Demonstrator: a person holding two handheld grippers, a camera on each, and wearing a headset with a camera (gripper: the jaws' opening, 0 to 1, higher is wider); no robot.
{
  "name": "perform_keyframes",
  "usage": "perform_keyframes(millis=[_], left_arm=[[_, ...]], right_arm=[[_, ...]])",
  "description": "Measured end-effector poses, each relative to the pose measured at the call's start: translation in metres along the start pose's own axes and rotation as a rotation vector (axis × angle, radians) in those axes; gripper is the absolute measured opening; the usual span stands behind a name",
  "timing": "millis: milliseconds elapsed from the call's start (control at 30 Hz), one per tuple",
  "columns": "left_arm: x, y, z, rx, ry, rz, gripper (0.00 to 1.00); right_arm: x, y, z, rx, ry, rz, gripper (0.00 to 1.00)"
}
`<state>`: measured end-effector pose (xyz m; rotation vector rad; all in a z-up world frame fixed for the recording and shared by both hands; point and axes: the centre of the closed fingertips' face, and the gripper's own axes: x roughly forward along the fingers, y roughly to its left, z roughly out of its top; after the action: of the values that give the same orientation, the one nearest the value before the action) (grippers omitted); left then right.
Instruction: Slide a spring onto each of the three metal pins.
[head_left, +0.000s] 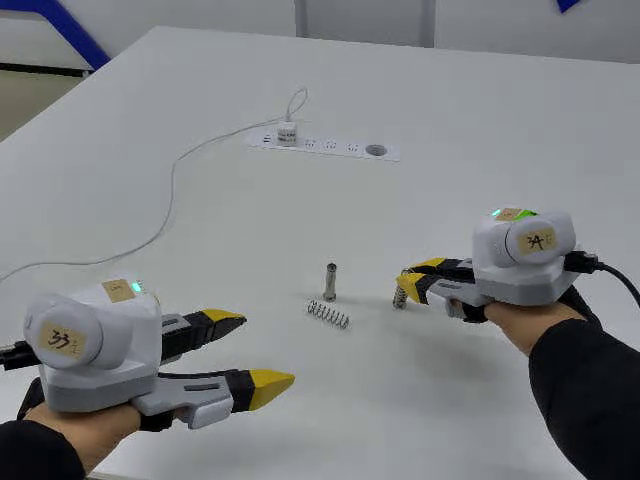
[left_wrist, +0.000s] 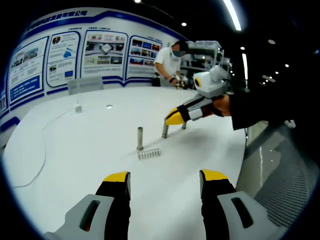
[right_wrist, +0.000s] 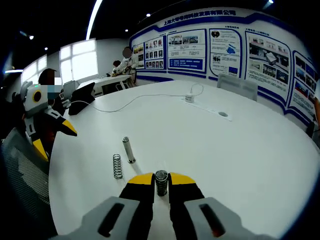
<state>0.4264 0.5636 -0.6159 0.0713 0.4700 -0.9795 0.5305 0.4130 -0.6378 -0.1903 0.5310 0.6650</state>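
A bare metal pin (head_left: 330, 281) stands upright near the middle of the white table (head_left: 480, 110). A loose spring (head_left: 328, 314) lies flat just in front of it. To the pin's right, my right gripper (head_left: 405, 284) is shut on a second spring (head_left: 400, 297), which stands on end on the table. In the right gripper view this spring (right_wrist: 161, 182) sits upright between the yellow fingertips, with the pin (right_wrist: 128, 150) and the loose spring (right_wrist: 117, 166) beyond to the left. My left gripper (head_left: 258, 348) hangs open at the near left, holding nothing.
A white power strip (head_left: 323, 145) with a plugged-in adapter (head_left: 288, 132) lies at the back, and its cable (head_left: 170, 190) trails off to the left. The table's near edge runs under my hands. A mesh chair (left_wrist: 280, 165) stands beside the table. People stand at a far bench (right_wrist: 125, 62).
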Motion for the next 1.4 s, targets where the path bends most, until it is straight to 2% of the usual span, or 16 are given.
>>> perform_keyframes(millis=[333,633,767,933,1100,1400], left_arm=[[0.0,0.0,0.0,-0.001,-0.002,0.001,0.57],[0.001,0.0,0.0,0.0,-0.005,0.001,0.57],[0.001,-0.001,0.001,-0.001,-0.006,0.001,0.57],[0.001,-0.001,0.0,0.001,-0.005,-0.001,0.57],[0.001,-0.001,0.001,0.001,-0.006,0.001,0.57],[0.0,0.0,0.001,0.0,-0.006,0.003,0.57]], right_arm=[[0.001,0.0,-0.008,0.01,0.031,0.001,0.12],[-0.002,0.005,-0.027,0.032,0.065,0.003,0.13],[-0.003,0.014,-0.038,0.038,0.082,0.015,0.13],[0.0,0.037,-0.043,0.023,0.096,0.059,0.13],[0.006,0.058,-0.038,-0.011,0.094,0.114,0.13],[0.019,0.073,-0.023,-0.051,0.078,0.163,0.14]])
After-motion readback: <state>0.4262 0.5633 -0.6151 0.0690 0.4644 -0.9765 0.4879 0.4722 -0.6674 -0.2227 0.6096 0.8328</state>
